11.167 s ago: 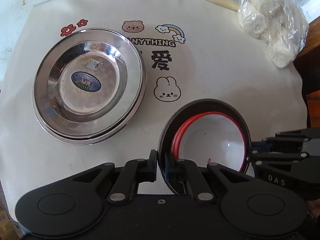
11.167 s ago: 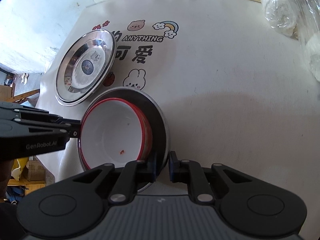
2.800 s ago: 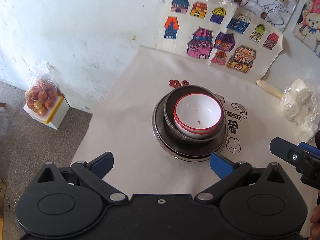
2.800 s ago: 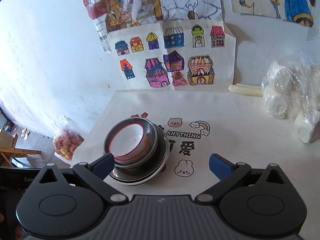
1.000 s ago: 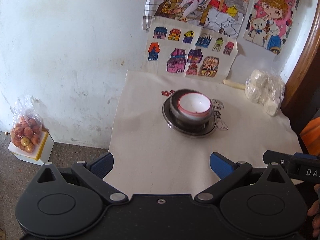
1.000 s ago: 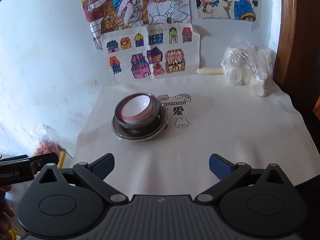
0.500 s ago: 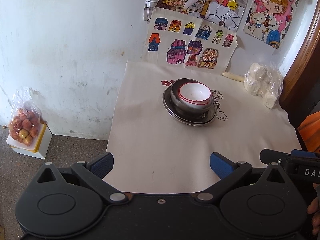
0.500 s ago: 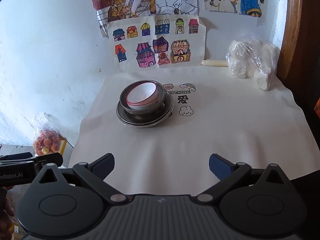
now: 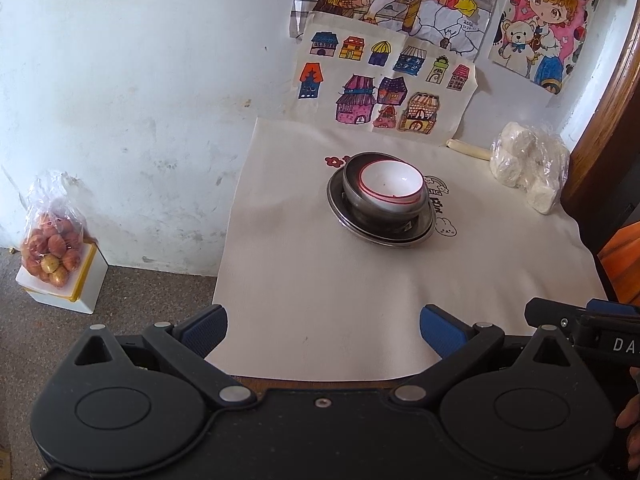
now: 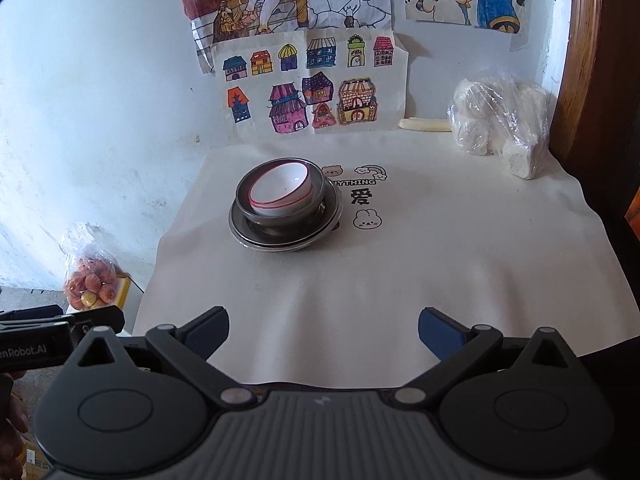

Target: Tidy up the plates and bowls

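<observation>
Since the earliest frames, where both grippers pinched the bowls beside the steel plates, everything has been nested into one pile and both tools have pulled far back from the table.

From the left wrist view, the left gripper (image 9: 323,326) hangs over the near table edge with its jaws wide apart and nothing between them. The stack sits well away at mid-cloth: white bowls (image 9: 391,184) with thin red rims, glossy and round, sit inside a dark metal bowl (image 9: 362,196), which rests on the shiny steel plates (image 9: 380,236). The cream tablecloth (image 9: 320,280) is soft and slightly rumpled.

From the right wrist view, the right gripper (image 10: 323,327) is likewise spread open and empty, with the pile far ahead. Here the top white bowl looks tilted, leaning toward the left inside the metal bowl.

The sorting seems finished. The risk I judge is that lean: smooth glaze on smooth metal could slide or rattle if the table or cloth is bumped.
</observation>
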`<state>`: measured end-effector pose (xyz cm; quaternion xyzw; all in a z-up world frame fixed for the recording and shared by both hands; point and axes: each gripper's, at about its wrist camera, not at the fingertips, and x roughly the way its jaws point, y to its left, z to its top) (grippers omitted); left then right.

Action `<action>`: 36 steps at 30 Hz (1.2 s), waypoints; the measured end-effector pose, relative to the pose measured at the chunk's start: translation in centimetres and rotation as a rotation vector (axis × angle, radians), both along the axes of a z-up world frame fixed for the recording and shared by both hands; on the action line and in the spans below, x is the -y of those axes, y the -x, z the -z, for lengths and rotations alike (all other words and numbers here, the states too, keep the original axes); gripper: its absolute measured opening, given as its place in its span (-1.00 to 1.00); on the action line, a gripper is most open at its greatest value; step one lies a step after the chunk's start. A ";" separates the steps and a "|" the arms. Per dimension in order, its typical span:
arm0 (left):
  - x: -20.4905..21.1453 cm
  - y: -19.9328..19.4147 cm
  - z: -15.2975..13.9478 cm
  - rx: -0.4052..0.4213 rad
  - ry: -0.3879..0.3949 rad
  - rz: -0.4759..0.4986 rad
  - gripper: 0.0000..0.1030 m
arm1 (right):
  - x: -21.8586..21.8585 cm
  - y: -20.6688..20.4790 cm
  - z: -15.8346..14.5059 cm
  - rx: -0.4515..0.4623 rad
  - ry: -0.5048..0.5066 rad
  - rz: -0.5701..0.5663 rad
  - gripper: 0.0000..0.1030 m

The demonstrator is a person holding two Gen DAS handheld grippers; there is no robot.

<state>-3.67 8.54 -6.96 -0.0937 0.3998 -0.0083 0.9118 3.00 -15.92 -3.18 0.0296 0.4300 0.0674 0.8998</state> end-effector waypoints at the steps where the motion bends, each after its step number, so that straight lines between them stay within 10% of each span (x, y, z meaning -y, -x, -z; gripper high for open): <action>1: 0.0 0.1 0.0 0.001 0.000 0.000 0.98 | 0.0 0.0 0.0 0.000 0.000 -0.001 1.00; 36: -0.2 -0.5 0.2 -0.002 -0.006 -0.025 0.98 | 0.1 -0.8 0.1 -0.003 0.005 -0.010 1.00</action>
